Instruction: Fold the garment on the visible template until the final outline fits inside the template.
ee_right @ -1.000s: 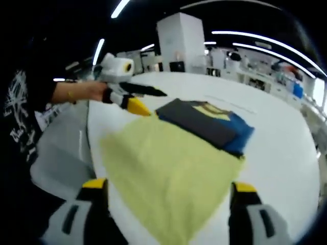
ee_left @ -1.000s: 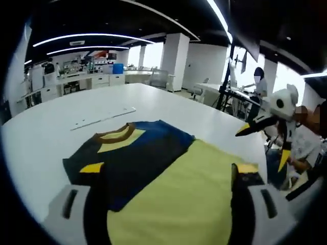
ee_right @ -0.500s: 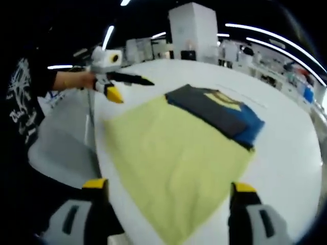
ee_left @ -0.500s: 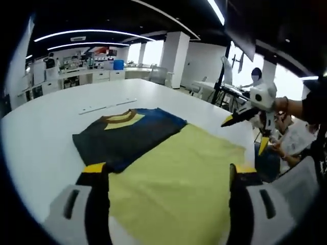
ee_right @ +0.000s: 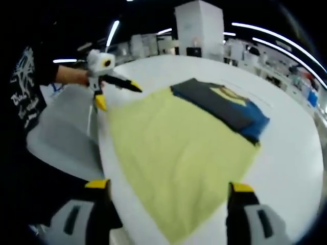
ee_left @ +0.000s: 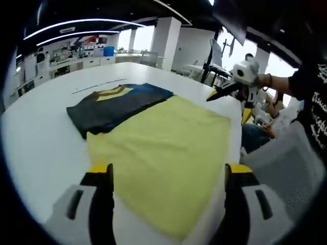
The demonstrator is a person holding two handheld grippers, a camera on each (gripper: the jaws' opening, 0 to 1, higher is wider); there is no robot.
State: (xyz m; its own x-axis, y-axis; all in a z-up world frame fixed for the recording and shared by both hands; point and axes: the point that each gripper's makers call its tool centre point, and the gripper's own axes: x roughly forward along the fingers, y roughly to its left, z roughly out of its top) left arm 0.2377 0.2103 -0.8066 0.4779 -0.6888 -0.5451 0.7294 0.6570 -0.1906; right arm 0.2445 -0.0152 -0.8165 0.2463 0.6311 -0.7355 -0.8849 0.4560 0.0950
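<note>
Yellow-tipped left claw (ee_right: 110,91) and right claw (ee_left: 232,97) open, raised beside garment (ee_left: 117,101).

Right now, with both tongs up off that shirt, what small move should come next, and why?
Probably lower one set of tongs to the yellow part's near edge: both tongs, left and right, hang open and empty, and the garment lies spread wide on the table.
</note>
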